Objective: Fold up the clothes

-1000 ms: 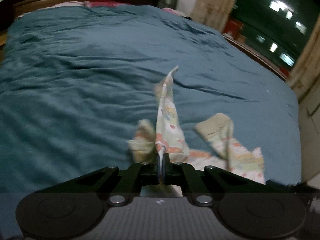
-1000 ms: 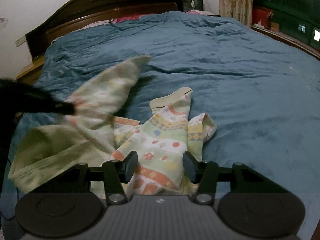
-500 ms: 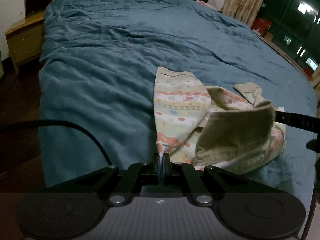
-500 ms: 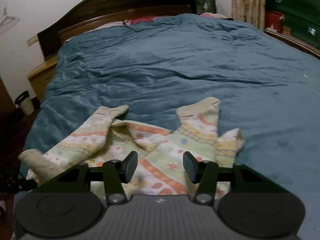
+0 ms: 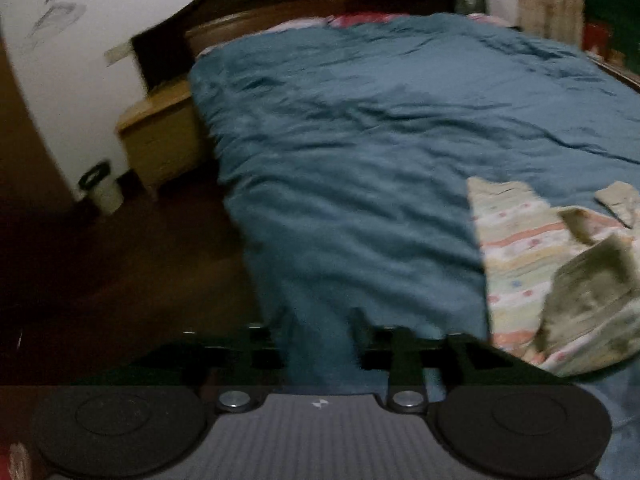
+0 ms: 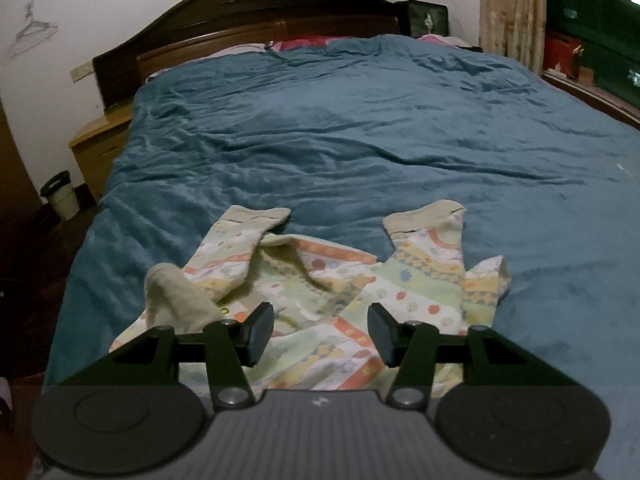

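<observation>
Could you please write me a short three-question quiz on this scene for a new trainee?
1. True or false: the right gripper is shut on the patterned garment.
2. Multiple choice: the garment lies on (A) a wooden floor, (B) the blue bedspread, (C) the nightstand.
3. Short answer: in the left wrist view, on which side of the left gripper does the garment lie?

Key:
1. False. Its jaws stand apart above the cloth, gripping nothing.
2. B.
3. To its right; only bedspread shows between the open jaws.
</observation>
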